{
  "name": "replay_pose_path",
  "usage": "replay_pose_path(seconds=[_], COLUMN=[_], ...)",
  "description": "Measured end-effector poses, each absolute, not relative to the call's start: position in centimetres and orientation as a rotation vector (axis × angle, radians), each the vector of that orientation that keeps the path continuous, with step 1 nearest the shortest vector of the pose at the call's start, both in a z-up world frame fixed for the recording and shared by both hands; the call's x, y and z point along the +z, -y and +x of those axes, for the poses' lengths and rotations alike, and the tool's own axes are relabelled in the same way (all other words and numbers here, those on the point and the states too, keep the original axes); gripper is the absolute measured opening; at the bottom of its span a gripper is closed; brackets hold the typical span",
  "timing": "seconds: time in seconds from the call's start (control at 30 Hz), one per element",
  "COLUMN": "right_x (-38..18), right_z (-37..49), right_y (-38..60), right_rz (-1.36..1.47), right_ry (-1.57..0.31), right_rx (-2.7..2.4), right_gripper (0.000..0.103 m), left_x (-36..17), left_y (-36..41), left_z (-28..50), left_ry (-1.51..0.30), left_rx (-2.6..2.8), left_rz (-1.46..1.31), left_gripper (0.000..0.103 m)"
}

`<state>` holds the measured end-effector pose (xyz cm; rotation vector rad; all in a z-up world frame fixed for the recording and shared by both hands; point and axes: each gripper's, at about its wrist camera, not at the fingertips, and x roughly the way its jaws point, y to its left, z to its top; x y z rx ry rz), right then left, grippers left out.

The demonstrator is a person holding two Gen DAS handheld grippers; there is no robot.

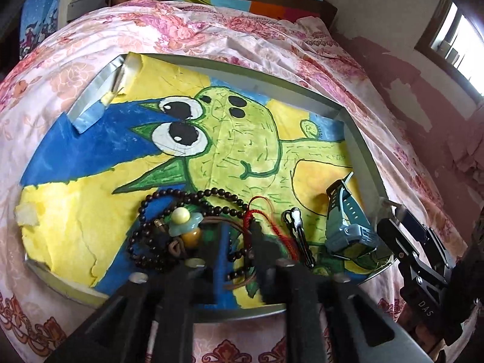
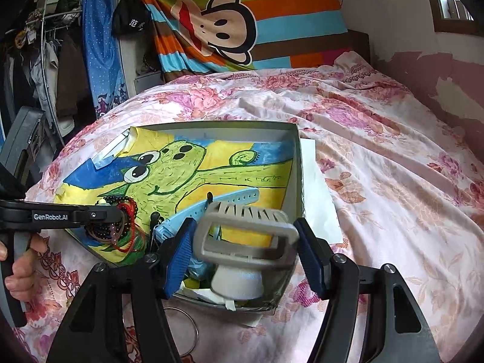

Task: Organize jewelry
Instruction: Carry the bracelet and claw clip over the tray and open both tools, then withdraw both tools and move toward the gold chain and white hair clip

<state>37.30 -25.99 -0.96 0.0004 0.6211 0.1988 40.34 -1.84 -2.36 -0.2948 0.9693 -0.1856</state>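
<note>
A shallow grey box [image 1: 360, 157] lined with a yellow-green cartoon drawing lies on the bed. In it lie a dark bead necklace [image 1: 169, 208], a red cord [image 1: 266, 220], a black hair clip [image 1: 298, 236] and a blue watch [image 1: 348, 220]. My left gripper [image 1: 234, 251] is down in the pile of beads and cords; the jaws stand a little apart around strands. My right gripper [image 2: 242, 251] holds a large beige claw hair clip [image 2: 245, 233] between its blue pads [image 2: 178, 257] over the box's [image 2: 299, 163] near right corner. The watch [image 2: 217, 202] lies behind the clip.
The box sits on a pink floral bedspread [image 2: 378, 166]. A white sheet [image 2: 320, 187] lies under the box's right side. A thin metal bangle [image 2: 193, 329] lies on the bedspread near the right gripper. A striped monkey blanket [image 2: 230, 27] hangs behind. A clothes rack [image 2: 54, 60] stands at left.
</note>
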Motion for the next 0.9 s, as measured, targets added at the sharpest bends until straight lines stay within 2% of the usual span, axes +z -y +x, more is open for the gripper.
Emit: replay_pose_path(seconds=[0.07, 0.2, 0.27, 0.33, 0.4, 0.5, 0.57, 0.9], right_x=[-0.6, 0.9, 1.9, 3.2, 4.6, 6.8, 7.9, 10.5], right_z=[37.1, 36.2, 35.5, 34.5, 33.3, 30.3, 28.4, 18.3], right_y=[26.0, 26.1, 26.0, 25.8, 25.6, 25.8, 25.9, 26.8], right_rz=[-0.002, 0.007, 0.004, 0.006, 0.014, 0.047, 0.061, 0.103], right_ry=[-0.614, -0.591, -0.566, -0.537, -0.503, -0.435, -0.392, -0.235], right_rx=[0.195, 0.191, 0.186, 0.194, 0.196, 0.198, 0.201, 0.175], right_gripper=[0.069, 0.072, 0.075, 0.078, 0.088, 0.093, 0.102, 0.102], left_x=[-1.7, 0.8, 2.3, 3.7, 5.1, 7.3, 8.4, 10.0], left_y=[1.1, -0.1, -0.5, -0.7, -0.8, -0.8, -0.9, -2.6], left_z=[39.7, 37.5, 36.0, 34.4, 32.8, 30.3, 28.8, 18.9], left_ry=[-0.944, -0.85, -0.79, -0.727, -0.678, -0.61, -0.575, -0.441], left_rx=[-0.183, -0.156, -0.144, -0.127, -0.107, -0.078, -0.061, -0.083], left_rz=[-0.341, -0.369, -0.369, -0.354, -0.324, -0.27, -0.234, -0.164], left_gripper=[0.067, 0.082, 0.101, 0.103, 0.103, 0.103, 0.103, 0.103])
